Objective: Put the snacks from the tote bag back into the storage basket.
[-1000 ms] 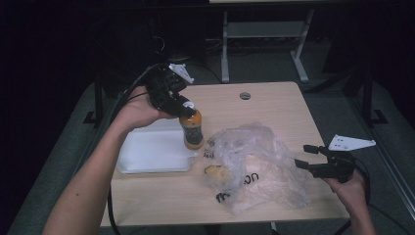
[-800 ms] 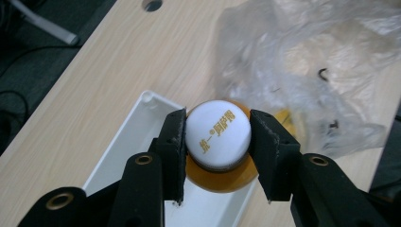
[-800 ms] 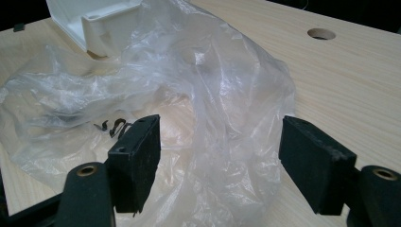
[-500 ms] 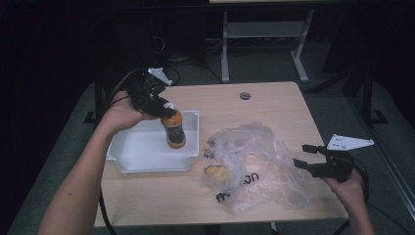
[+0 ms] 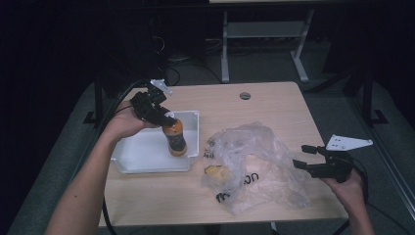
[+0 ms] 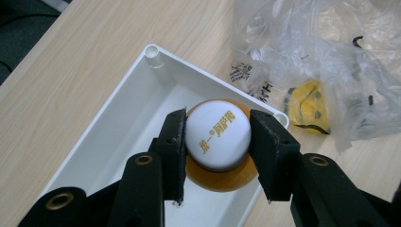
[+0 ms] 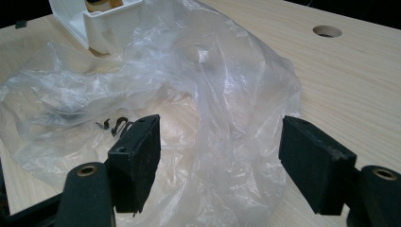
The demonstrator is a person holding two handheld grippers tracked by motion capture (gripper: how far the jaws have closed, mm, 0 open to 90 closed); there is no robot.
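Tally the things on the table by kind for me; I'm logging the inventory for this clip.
Bottle of orange drink: 1
White tray: 1
Clear plastic bag: 1
Yellow item under the bag: 1
Total: 4

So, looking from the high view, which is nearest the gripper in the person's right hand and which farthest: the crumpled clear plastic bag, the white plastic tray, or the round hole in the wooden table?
1. Crumpled clear plastic bag, right beside the right gripper.
2. White plastic tray, across the table's left side.
3. Round hole, at the table's far edge; too close to the tray's near corner to rank firmly.
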